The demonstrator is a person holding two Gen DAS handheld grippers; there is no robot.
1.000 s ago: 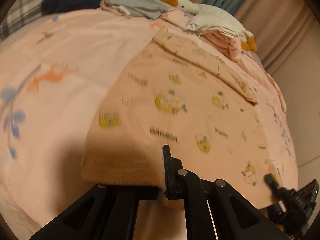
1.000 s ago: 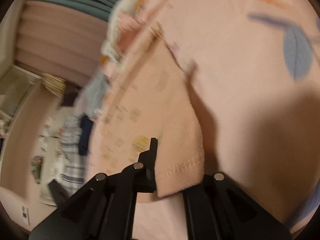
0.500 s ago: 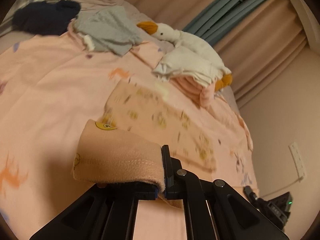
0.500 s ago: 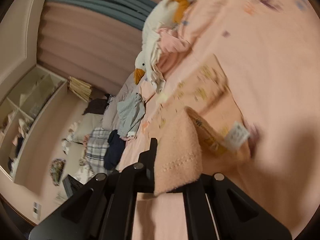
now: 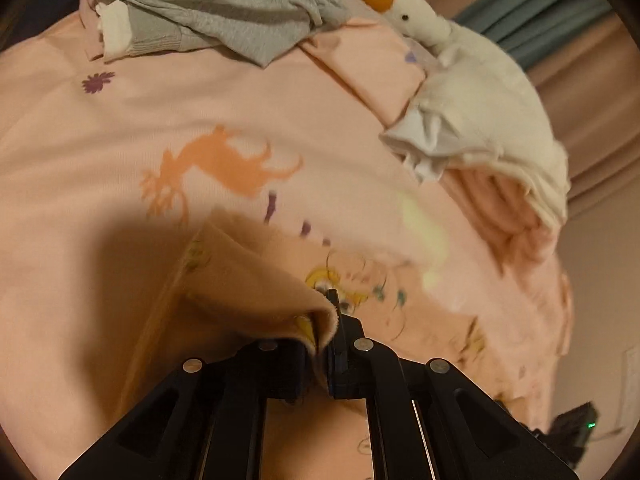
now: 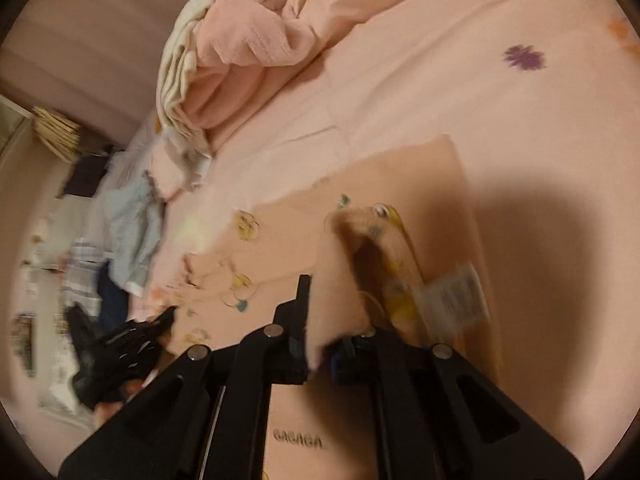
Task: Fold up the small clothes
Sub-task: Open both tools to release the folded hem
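Both grippers' jaws apparently pinch the peach garment [image 5: 248, 280] hem.

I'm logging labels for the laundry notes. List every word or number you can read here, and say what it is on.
"GAGAGA" – printed on the peach garment, low in the right wrist view.
White care tag sewn to that garment: printed lines, too blurred to read.
Left wrist view: only cartoon prints, no readable text.

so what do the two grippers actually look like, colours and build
Both look alike: the left gripper and right gripper are matte black, with angular, triangular cut-out arms and round silver rivets at the joints. Each ends in flat, narrow black fingers. No cables, markings or sleeves are visible in either wrist view.
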